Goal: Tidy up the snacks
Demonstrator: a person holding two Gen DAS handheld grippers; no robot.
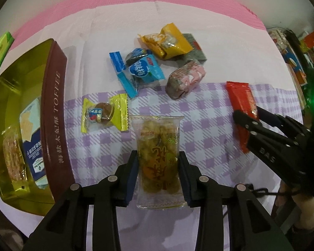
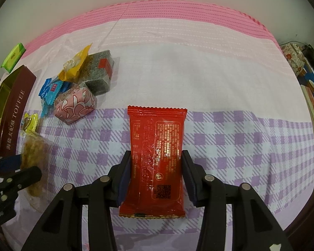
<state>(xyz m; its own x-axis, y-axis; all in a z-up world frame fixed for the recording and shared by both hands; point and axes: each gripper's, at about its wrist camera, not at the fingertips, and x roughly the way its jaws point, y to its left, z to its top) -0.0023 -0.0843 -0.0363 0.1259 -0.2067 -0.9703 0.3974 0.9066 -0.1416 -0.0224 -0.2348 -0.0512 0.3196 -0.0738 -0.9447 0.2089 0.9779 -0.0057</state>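
Left wrist: left gripper (image 1: 158, 163) clamped on a clear pack (image 1: 159, 156) of brownish snack, pads pressing both sides, pack above the purple check cloth (image 1: 209, 125). Tin (image 1: 54, 113) marked TOFFEE sits at left, open, a few packs inside. Yellow candy (image 1: 105, 113) just beside the clear pack's top left. Further back a loose pile: blue pack (image 1: 140, 71), yellow pack (image 1: 167, 41), pink pack (image 1: 186, 79), grey pack (image 1: 193, 51) touching or overlapping. Right gripper (image 1: 248, 116) at right edge, fingers either side of the red pack (image 1: 240, 98).

Right wrist: right gripper (image 2: 156, 173) closed narrow on the red pack (image 2: 157, 146), back label up, pads against both long edges; contact with cloth unclear. Left gripper (image 2: 21, 167) at far left with the clear pack (image 2: 34, 154). Tin (image 2: 14, 113) behind it.
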